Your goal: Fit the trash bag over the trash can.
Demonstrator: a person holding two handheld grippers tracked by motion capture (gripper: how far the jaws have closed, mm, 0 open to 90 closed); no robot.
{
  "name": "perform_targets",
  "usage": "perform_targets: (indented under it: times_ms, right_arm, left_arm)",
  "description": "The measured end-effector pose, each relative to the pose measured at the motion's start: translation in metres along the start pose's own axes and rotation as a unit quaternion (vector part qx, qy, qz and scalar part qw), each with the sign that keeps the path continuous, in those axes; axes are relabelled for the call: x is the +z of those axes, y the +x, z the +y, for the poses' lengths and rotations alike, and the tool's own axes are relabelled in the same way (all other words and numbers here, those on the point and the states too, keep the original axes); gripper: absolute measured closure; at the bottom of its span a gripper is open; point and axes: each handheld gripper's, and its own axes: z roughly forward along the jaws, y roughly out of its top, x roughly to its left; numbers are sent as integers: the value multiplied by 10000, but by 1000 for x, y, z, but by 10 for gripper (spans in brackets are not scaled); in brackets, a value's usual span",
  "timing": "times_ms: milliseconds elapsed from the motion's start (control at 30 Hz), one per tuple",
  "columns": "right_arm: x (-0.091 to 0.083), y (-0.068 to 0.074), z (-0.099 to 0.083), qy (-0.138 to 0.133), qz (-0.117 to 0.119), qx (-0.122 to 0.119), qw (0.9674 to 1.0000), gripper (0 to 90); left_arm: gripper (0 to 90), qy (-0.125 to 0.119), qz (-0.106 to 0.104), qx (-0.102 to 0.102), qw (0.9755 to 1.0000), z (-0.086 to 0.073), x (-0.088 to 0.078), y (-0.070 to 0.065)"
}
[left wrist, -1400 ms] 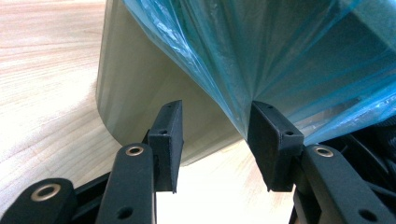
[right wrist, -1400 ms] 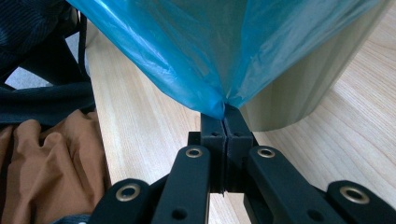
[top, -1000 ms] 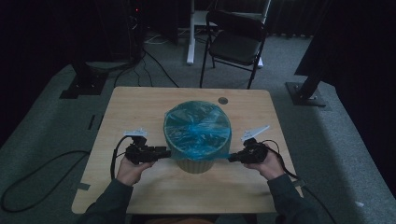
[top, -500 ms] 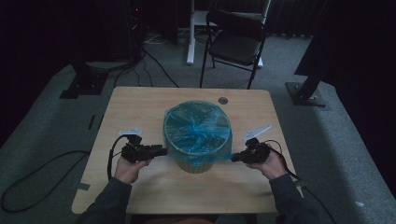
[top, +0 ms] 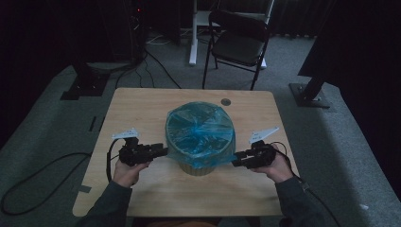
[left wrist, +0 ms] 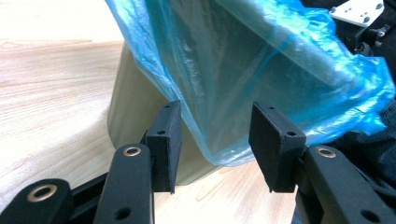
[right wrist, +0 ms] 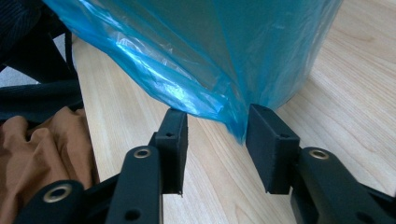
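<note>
No readable writing on the blue bag (top: 200, 130) over your bin (top: 198, 166) at table (top: 142, 109) centre, left gripper (left wrist: 217, 140) at 9 o'clock, jaws apart astride the film, right gripper (right wrist: 215, 140) at 3 o'clock, jaws just opened (hem between, unpinched), bin's inside hidden.

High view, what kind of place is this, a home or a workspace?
Probably a lab or studio set up for recording: dark curtained surroundings, cables trailing over grey carpet, stand bases flanking one wooden table, and a folding chair.
</note>
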Motion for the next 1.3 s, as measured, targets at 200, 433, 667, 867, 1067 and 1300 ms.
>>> perform_targets:
  times_ms: [200,433,667,867,1067,1300]
  right_arm:
    - [-8,-1,-2,-38,39,-53,10000,557]
    - [-19,0,-4,-93,106,-111,9998,544]
    - [-21,0,-3,-143,105,-103,9998,544]
    - [-20,1,1,-177,85,-114,9997,544]
    - [-19,3,7,-289,148,-169,9993,545]
    - [-14,6,16,-251,152,-297,9991,545]
  left_arm:
    - [547,55,-83,163,9998,-2,-3,-10]
    - [546,136,-269,395,9988,-3,0,-25]
    - [539,303,-350,575,9973,-3,13,-33]
    - [581,471,-325,688,9960,-5,23,-38]
    - [802,761,-159,859,9933,-7,36,-38]
    - [900,875,127,768,9931,-10,35,-30]
